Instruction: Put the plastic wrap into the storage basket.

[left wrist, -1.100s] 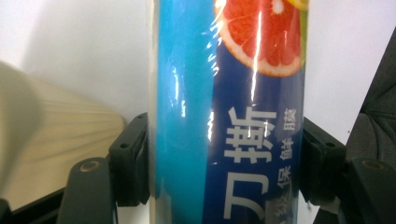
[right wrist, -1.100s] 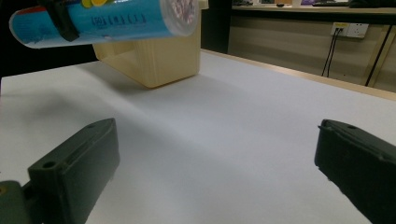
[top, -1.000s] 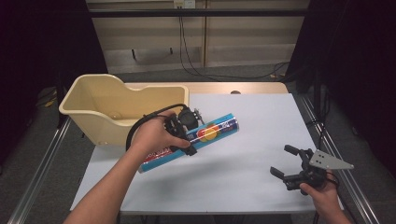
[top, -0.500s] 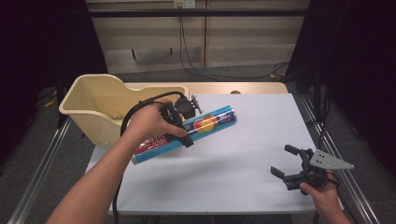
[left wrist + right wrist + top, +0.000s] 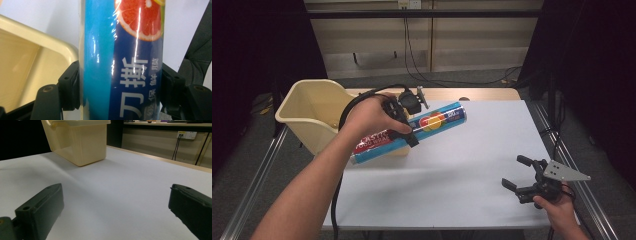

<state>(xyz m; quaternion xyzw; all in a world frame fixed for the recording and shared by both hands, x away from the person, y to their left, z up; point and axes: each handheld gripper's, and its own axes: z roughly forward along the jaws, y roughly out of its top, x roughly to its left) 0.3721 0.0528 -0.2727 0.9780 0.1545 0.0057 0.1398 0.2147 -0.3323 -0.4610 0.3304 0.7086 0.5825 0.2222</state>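
A long blue cling-film tube [image 5: 439,120] with a grapefruit picture and red lettering hangs tilted in the air, its lower end over the front wall of the cream plastic bin [image 5: 307,107]. My left gripper [image 5: 406,125] is shut on the tube's middle. In the left gripper view both black jaws press the sides of the tube [image 5: 120,62], with the bin's rim [image 5: 37,40] just behind. My right gripper [image 5: 514,172] rests low at the table's front right, open, with nothing between its jaws. In the right gripper view it [image 5: 116,195] faces the bin [image 5: 80,142] across the white table.
The white tabletop [image 5: 462,170] has metal rails along both sides. The bin stands at the table's back left corner. A black cable [image 5: 349,107] loops from the left gripper over the hand. Dark curtains and a wall with cables lie beyond.
The left hand has lifted the tube off the table and carried it back and left, toward the bin. The right gripper has stayed in place.
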